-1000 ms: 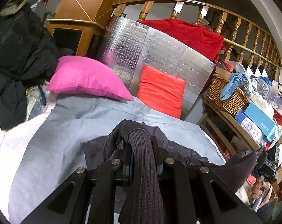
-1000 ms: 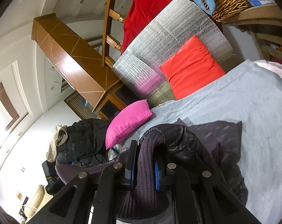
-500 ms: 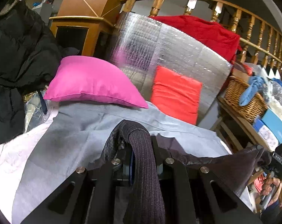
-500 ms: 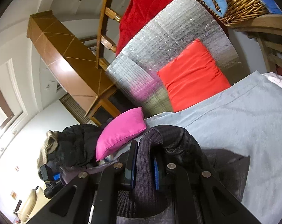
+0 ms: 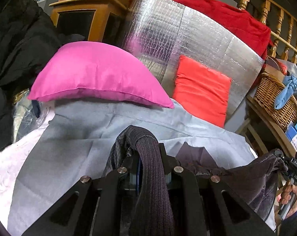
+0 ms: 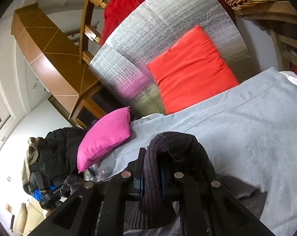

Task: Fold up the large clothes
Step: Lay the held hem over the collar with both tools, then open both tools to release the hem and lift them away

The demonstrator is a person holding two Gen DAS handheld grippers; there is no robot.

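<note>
A dark purple-grey jacket with ribbed knit cuffs hangs stretched between both grippers over a grey sheet (image 5: 69,137) on the bed. My left gripper (image 5: 148,153) is shut on one ribbed cuff (image 5: 150,167), which drapes over its fingers; the jacket's shiny body (image 5: 256,177) runs to the right toward the other gripper and the person's hand (image 5: 290,194). In the right wrist view my right gripper (image 6: 151,169) is shut on the other ribbed cuff (image 6: 152,186), with dark fabric (image 6: 187,153) bunched over its right finger. The camera is rolled sideways there.
A pink pillow (image 5: 97,76) and an orange-red cushion (image 5: 201,92) lie at the head of the bed against a silver foil mat (image 5: 187,35). A black coat (image 5: 14,45) is heaped at the left. A wicker basket (image 5: 274,96) sits on a shelf at the right, below a wooden railing.
Both grippers have carried the jacket forward toward the pillows and a little lower; the pillows and foil mat look larger. Both grips on the cuffs hold.
</note>
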